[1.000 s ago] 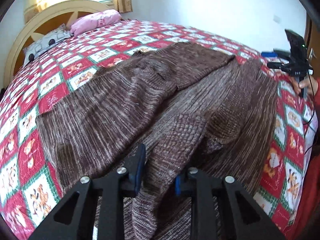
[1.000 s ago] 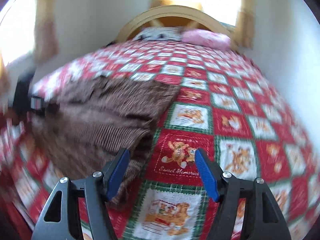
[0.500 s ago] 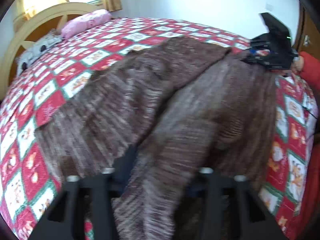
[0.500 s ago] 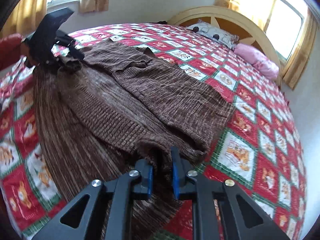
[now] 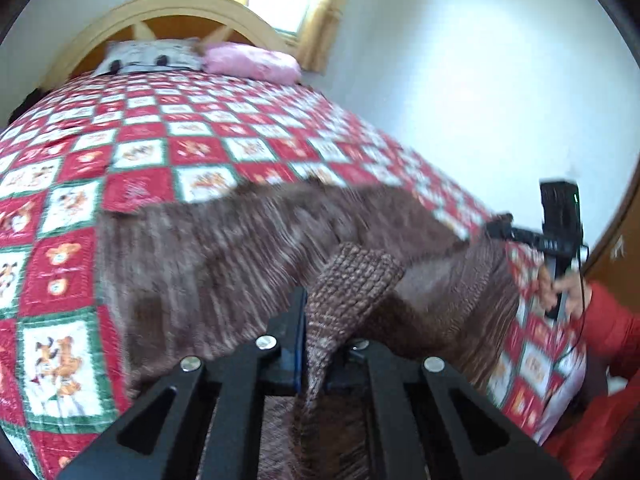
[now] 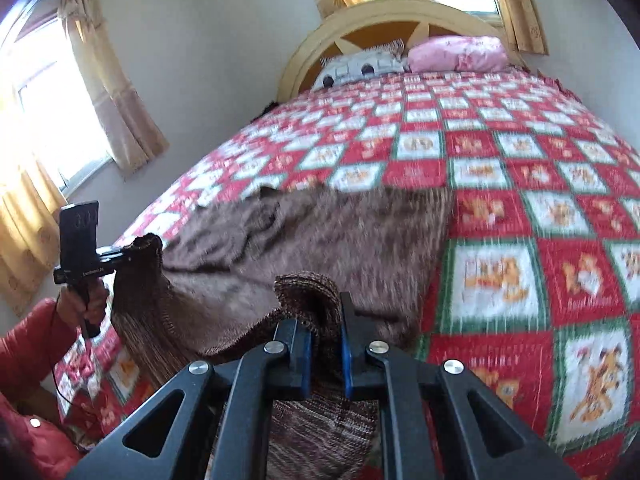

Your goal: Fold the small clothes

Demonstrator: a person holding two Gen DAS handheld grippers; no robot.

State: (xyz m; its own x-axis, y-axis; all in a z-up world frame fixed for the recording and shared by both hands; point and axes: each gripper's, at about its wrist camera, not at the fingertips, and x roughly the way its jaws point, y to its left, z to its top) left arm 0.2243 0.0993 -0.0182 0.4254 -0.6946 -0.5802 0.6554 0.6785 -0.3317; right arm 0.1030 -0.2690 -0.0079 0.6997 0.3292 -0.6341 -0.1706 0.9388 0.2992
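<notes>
A: What do we have in our left tongs (image 5: 320, 344)?

B: A ribbed edge of the brown sweater (image 5: 248, 256). The pads are clamped on it, and the knit stands up in a thick fold just ahead of the tips, then hangs down between the two black arms.

A: And our right tongs (image 6: 325, 350)?

B: They are closing on another ribbed edge of the same sweater (image 6: 320, 232). The blue pads (image 6: 305, 356) press the fabric from both sides, and a hump of knit curls over just in front of them.

A: Where does the rest of the sweater lie?

B: Ahead of both tongs, spread across the near part of the bed. Its far edge lies flat on the red and white checked bedspread (image 6: 500, 152), while the near part lifts toward our grips. It is blurred in both views, so we cannot make out how its sleeves lie.

A: Can we see each tool from the other?

B: Yes. From the left tongs, the right tool (image 5: 556, 236) is off to the right, held by a hand (image 5: 560, 284) in a red sleeve (image 5: 612, 328), its tip at the sweater's edge. From the right tongs, the left tool (image 6: 86, 256) is off to the left, with sweater bunched at its tip.

A: And beyond the sweater?

B: Well past the tongs, a pink pillow (image 6: 456, 54) and a patterned grey one (image 6: 360, 66) rest against the arched headboard (image 6: 360, 24).
</notes>
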